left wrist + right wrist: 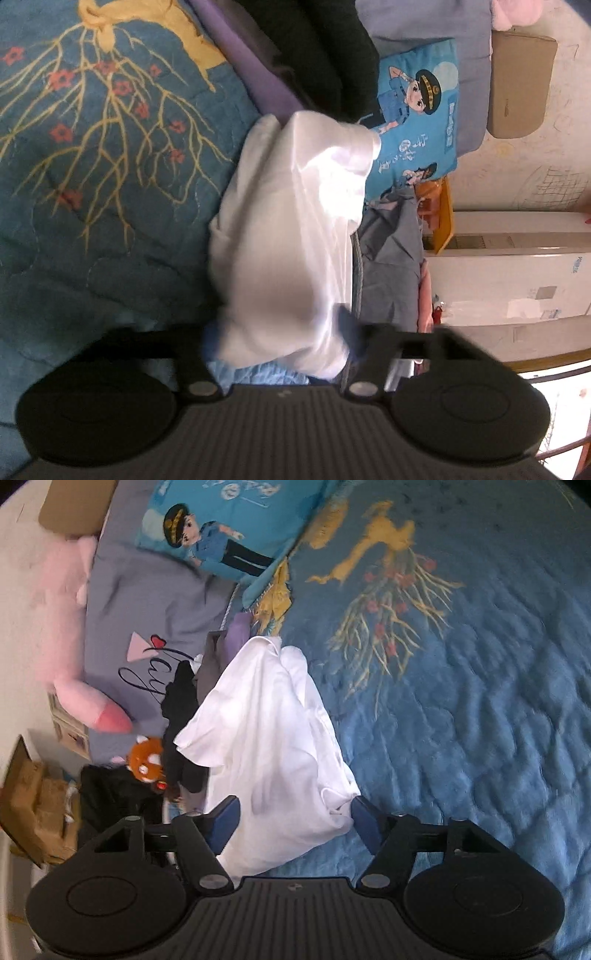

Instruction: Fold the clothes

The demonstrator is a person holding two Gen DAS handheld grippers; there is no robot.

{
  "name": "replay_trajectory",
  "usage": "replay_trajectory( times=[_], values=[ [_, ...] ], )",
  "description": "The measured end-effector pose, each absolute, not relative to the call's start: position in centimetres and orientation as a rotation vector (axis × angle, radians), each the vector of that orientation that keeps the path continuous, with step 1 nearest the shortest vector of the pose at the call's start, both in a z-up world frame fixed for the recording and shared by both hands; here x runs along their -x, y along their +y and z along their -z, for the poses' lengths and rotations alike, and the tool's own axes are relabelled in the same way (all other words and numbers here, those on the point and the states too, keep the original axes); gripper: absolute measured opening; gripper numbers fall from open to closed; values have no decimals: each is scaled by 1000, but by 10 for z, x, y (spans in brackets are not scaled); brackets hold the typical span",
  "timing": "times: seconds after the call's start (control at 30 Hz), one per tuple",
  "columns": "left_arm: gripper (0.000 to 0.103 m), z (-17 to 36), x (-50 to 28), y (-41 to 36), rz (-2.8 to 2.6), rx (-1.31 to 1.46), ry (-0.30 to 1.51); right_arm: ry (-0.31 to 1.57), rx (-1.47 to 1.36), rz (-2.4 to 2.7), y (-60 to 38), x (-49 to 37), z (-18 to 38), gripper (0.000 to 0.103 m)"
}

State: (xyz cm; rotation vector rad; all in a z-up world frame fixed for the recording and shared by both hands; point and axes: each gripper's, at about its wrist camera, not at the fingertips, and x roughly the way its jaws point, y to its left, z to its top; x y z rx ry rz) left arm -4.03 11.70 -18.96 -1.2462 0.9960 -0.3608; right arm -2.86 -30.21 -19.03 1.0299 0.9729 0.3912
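A white garment (288,236) lies bunched on the blue quilted bedspread (92,221). In the left wrist view it fills the space between my left gripper's (284,332) jaws, which stand wide apart; its fingertips are hidden by the cloth. In the right wrist view the same white garment (269,746) runs from the pile of clothes down between the blue fingers (225,816) of my right gripper (295,812). Those jaws also stand wide apart, with cloth lying loosely between them.
Dark and purple clothes (207,672) are piled beside the white garment. A blue cartoon pillow (221,528), a grey pillow (147,602), a pink plush toy (70,657) and an orange plush toy (146,760) sit near the wall. The bedspread (461,720) spreads to the right.
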Motion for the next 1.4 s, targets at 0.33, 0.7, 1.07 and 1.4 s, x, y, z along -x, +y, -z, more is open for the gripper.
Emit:
replay_trajectory(
  times=[0.33, 0.7, 1.07, 1.4],
  values=[
    [19, 182, 48, 115, 321, 1244, 968, 942, -1001, -415, -295, 32, 171, 19],
    [19, 107, 84, 102, 384, 966, 1043, 975, -895, -452, -302, 75, 132, 18],
    [26, 113, 152, 109, 85, 647, 1218, 1032, -643, -278, -311, 115, 138, 37],
    [75, 34, 127, 53, 269, 468, 995, 860, -413, -357, -288, 100, 88, 61]
  ],
)
